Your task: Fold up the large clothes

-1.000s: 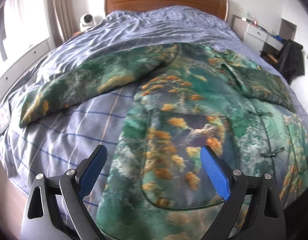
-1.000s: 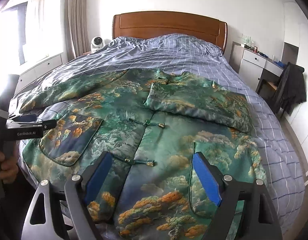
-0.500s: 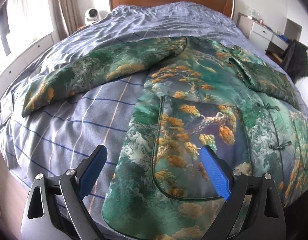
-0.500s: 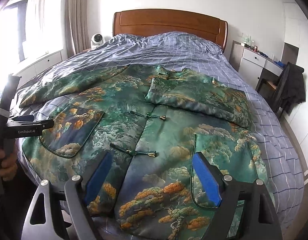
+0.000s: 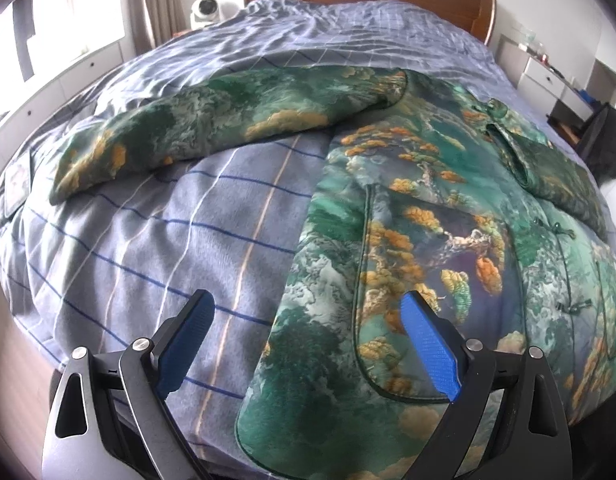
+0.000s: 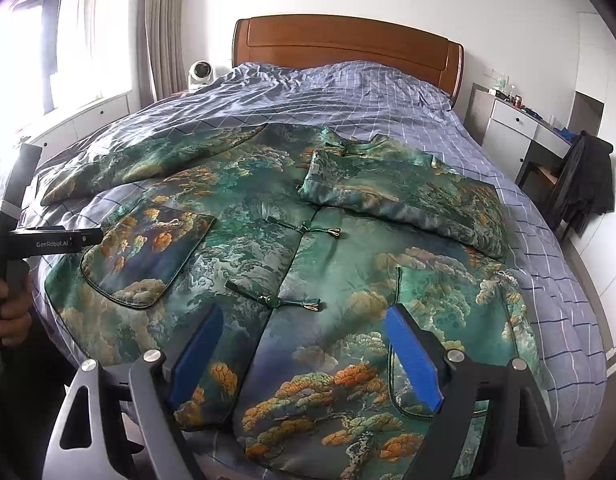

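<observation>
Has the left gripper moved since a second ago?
Yes. The left gripper has shifted left: the jacket's side edge, formerly by its left jaw, now sits midway between the jaws.

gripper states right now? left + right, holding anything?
Left gripper: open, holding nothing, fingers hover over the jacket edge.
Right gripper: open, holding nothing, above the jacket hem.

Bed (image 6: 387, 92) covered by a blue-grey checked duvet (image 6: 347, 96), rumpled toward the wooden headboard (image 6: 347, 40). Small white round fan (image 6: 200, 72) stands beside the headboard's window-side end, next to beige curtains (image 6: 160, 28). White drawer unit (image 6: 88, 120) under the window (image 6: 60, 48). On the opposite side, a white desk (image 6: 519, 120) bearing small items; dark garment (image 6: 583, 176) draped over a chair.
</observation>
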A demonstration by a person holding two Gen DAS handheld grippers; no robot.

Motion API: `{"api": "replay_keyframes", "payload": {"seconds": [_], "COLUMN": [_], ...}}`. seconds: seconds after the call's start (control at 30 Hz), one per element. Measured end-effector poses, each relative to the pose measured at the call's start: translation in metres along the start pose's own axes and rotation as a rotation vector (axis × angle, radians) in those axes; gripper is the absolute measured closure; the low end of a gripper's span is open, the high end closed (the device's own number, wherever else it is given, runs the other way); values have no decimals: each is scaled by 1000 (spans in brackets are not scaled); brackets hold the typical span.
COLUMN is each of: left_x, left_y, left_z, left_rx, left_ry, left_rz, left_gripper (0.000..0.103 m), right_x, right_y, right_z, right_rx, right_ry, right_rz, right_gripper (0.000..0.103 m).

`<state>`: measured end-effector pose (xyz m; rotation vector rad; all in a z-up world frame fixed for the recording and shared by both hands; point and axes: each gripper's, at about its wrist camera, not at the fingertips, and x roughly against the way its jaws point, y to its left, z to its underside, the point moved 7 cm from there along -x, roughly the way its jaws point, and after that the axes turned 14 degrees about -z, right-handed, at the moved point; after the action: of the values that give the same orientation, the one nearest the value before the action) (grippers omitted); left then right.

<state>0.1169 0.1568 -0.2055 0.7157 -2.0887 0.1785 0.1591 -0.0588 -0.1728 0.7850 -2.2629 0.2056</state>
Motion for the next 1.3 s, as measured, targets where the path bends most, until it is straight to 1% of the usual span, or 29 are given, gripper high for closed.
{"api": "replay_keyframes", "payload": {"seconds": [0.13, 0.23, 0.33, 0.43, 0.5, 0.6, 0.67, 0.7, 0.73, 0.77, 0.8, 0.83, 0.87, 0.9, 0.93, 1.03, 1.1, 1.13, 1.17, 1.2, 1.3], "left_x": [-2, -7, -23, -47, -63, -96, -118, -129, -135, -140, -142, -142, -142, -141, -139, -115, -87, -69, -59, -43, 3], "left_y": [5, 23, 53, 93, 118, 153, 167, 172, 174, 177, 180, 181, 181, 179, 179, 171, 160, 148, 141, 127, 72], "left_z": [-6, -17, -28, -48, -63, -87, -99, -103, -105, -106, -107, -109, -111, -113, -115, -129, -142, -151, -158, -165, -176], "left_rx": [22, 91, 217, 380, 490, 652, 734, 771, 795, 817, 827, 815, 793, 758, 731, 627, 528, 457, 408, 332, 87], "left_ry": [7, 14, 49, 76, 76, 104, 122, 144, 157, 163, 157, 148, 147, 143, 135, 56, -26, -82, -118, -175, -354], "left_rz": [14, 41, 78, 125, 131, 108, 127, 135, 136, 129, 107, 70, 48, 26, 17, -44, -97, -128, -148, -172, -237], "left_gripper": [8, 8, 7, 7, 7, 7, 7, 7, 8, 12, 17, 41, 69, 80, 89, 93, 93, 93, 93, 93, 93], "right_x": [0, 1, 4, 6, 5, 5, 5, 5, 6, 6, 7, 8, 8, 7, 7, 3, 0, -1, -3, -3, -5], "right_y": [1, 1, 2, 2, 1, 2, 2, 2, 2, 2, 2, 1, 1, 0, -1, -3, -3, -3, -2, -1, 1], "right_z": [0, -2, -3, -2, 0, 2, 3, 3, 3, 3, 4, 4, 5, 6, 7, 9, 11, 11, 10, 10, 9], "right_rx": [6, 10, 6, 0, -5, -9, -3, 2, 5, 5, 6, 5, 1, -4, -10, -27, -32, -31, -29, -26, -21], "right_ry": [1, 1, -7, -7, -3, 6, 12, 15, 16, 16, 16, 17, 18, 20, 23, 36, 42, 42, 42, 41, 38], "right_rz": [-1, -3, -7, -14, -16, -17, -7, 1, 5, 6, 7, 9, 11, 11, 11, 6, 3, 0, -2, -4, -11], "right_gripper": [18, 18, 18, 18, 18, 18, 18, 18, 18, 18, 18, 18, 18, 18, 18, 18, 18, 18, 18, 18, 18]}}
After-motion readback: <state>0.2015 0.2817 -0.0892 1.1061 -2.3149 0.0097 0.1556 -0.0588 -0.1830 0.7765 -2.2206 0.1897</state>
